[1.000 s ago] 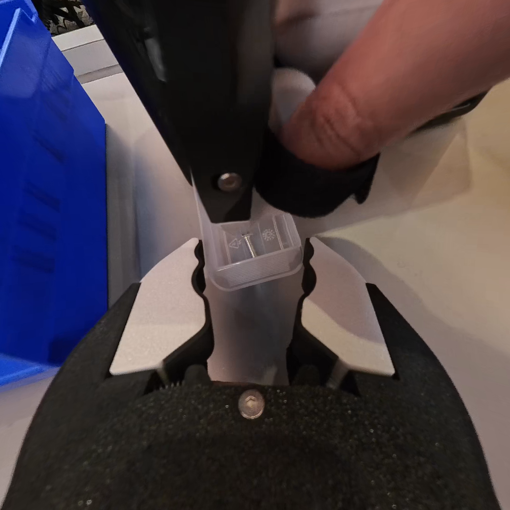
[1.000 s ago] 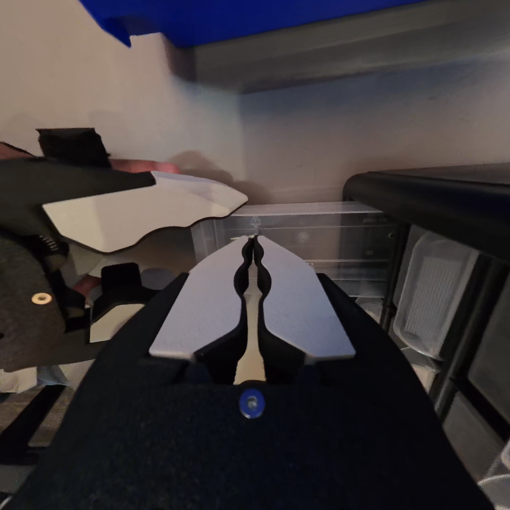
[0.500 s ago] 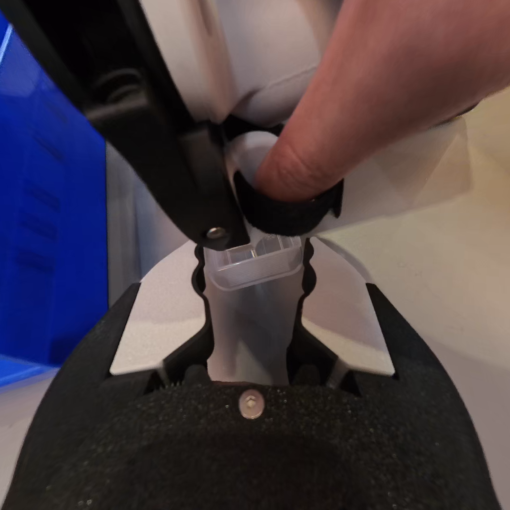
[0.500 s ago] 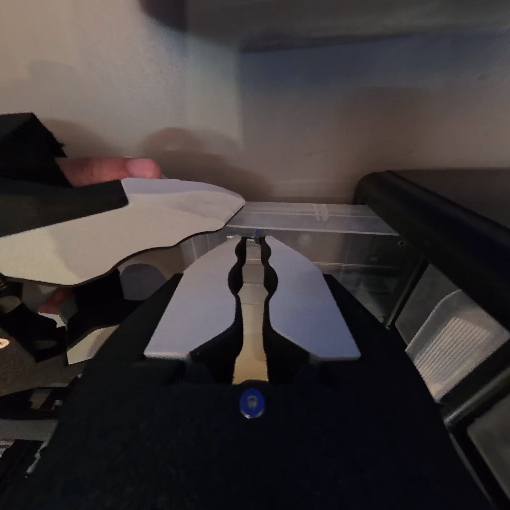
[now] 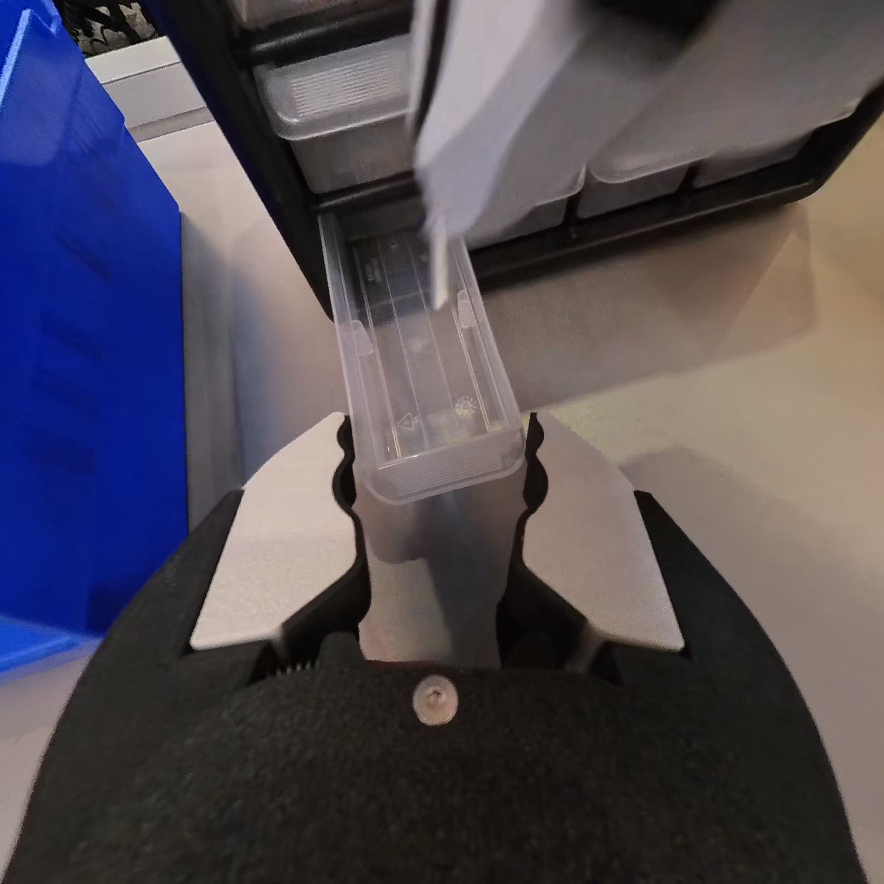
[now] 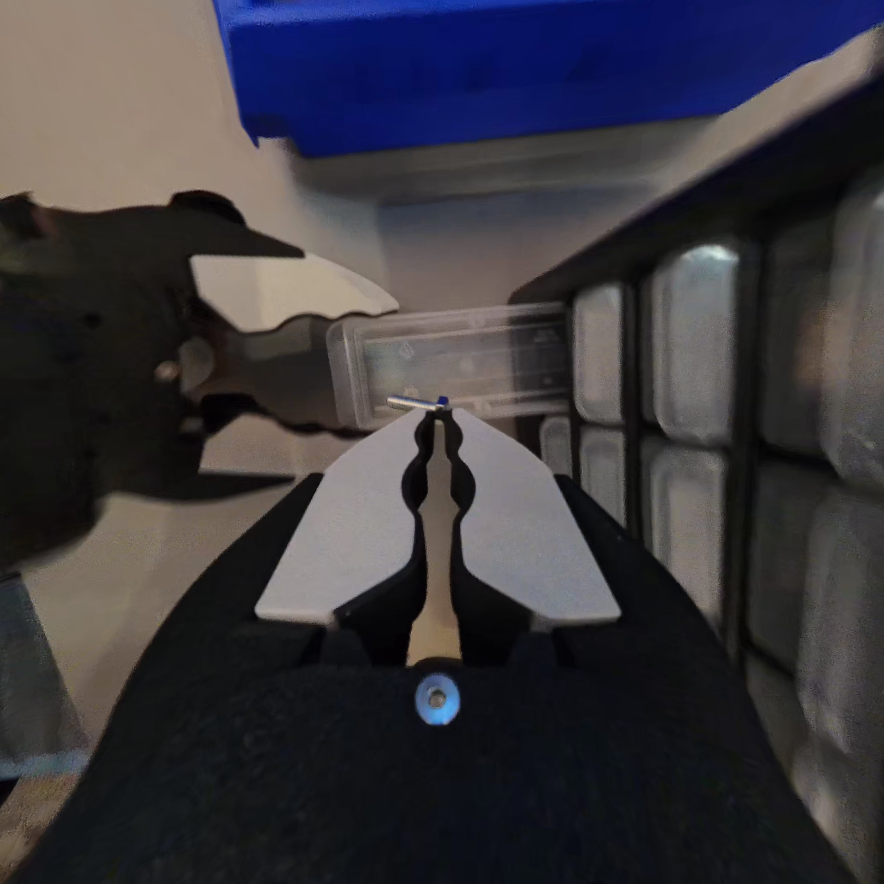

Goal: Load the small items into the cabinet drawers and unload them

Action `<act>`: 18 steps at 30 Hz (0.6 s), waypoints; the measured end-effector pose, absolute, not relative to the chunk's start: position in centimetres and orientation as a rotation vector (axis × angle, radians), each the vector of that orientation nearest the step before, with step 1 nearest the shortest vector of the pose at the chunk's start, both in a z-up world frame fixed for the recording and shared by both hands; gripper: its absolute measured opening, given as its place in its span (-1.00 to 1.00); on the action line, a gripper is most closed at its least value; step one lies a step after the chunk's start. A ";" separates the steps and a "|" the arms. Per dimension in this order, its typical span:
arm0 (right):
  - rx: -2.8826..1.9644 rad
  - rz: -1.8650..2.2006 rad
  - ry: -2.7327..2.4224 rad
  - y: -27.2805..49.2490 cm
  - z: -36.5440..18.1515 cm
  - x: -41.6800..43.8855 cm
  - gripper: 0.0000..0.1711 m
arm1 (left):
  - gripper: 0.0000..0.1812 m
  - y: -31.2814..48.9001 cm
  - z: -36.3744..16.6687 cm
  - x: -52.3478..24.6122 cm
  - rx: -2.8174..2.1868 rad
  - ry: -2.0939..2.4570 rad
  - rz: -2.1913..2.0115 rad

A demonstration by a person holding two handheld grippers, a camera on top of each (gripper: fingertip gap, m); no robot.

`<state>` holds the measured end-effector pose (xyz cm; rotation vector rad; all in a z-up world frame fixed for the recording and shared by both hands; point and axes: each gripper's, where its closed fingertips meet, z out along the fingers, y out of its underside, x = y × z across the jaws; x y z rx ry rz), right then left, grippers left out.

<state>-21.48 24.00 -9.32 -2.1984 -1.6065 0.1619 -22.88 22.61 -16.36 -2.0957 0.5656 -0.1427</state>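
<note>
A clear plastic drawer (image 5: 421, 363) is pulled far out of the bottom left slot of the black cabinet (image 5: 268, 158). My left gripper (image 5: 437, 421) is shut on the drawer's front end. The drawer looks empty inside. My right gripper (image 6: 436, 415) is shut on a small silver screw (image 6: 411, 403), which it holds at its tips just beside the drawer (image 6: 469, 354). In the left wrist view the right gripper (image 5: 440, 268) is a blur over the drawer's back half. The left gripper (image 6: 363, 368) shows at the left of the right wrist view.
A blue bin (image 5: 71, 335) stands close on the left of the cabinet and fills the top of the right wrist view (image 6: 478, 71). Several shut clear drawers (image 6: 689, 344) fill the cabinet front. A pale tabletop (image 5: 717, 430) lies to the right of the open drawer. The grippers' ends are close to 7 cm from one another. It is some 7 cm from my right tips to the black cabinet (image 5: 268, 158).
The screw that lay in the drawer's front is now in my right gripper. That gripper and the hand have pulled up and back, which uncovers the drawer and cabinet. My left gripper has stayed put.
</note>
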 end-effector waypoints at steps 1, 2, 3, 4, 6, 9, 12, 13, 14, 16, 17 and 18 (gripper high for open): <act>-2.167 0.153 -1.552 23.5 -7.7 -20.3 -0.95 | -0.24 22.6 -16.4 -22.9 -2.096 0.566 -0.143; -2.146 0.144 -1.483 22.9 -6.0 -18.6 -0.95 | -0.24 22.6 -16.4 -22.9 -2.097 0.566 -0.143; -2.134 0.147 -1.408 22.1 -4.5 -16.6 -0.95 | -0.24 22.7 -16.4 -22.9 -2.097 0.568 -0.141; -2.134 0.150 -1.323 21.4 -3.1 -14.2 -0.95 | -0.24 22.7 -16.3 -22.8 -2.097 0.570 -0.140; -2.160 0.107 -1.112 20.4 -1.1 -7.9 -0.95 | -0.24 22.9 -16.2 -22.8 -2.100 0.566 -0.149; -2.255 0.007 -0.791 18.8 -0.8 3.2 -0.95 | -0.24 23.4 -16.1 -22.6 -2.105 0.565 -0.149; -2.399 -0.075 -0.493 17.0 -3.2 13.2 -0.95 | -0.24 24.3 -16.0 -22.4 -2.112 0.581 -0.126; -2.448 -0.105 -0.413 16.2 -4.4 15.8 -0.95 | -0.24 24.6 -16.0 -22.3 -2.114 0.583 -0.123; -2.481 -0.116 -0.343 15.7 -5.5 17.8 -0.95 | -0.24 24.9 -16.0 -22.3 -2.118 0.581 -0.126; -2.549 -0.072 -0.227 14.7 -7.8 20.1 -0.95 | -0.24 25.4 -15.9 -22.2 -2.128 0.583 -0.130; -2.579 -0.061 -0.200 14.5 -9.0 20.7 -0.95 | -0.24 25.6 -15.9 -22.1 -2.135 0.587 -0.127; -2.627 -0.067 -0.193 14.3 -10.2 21.2 -0.95 | -0.24 25.7 -15.9 -22.1 -2.141 0.591 -0.123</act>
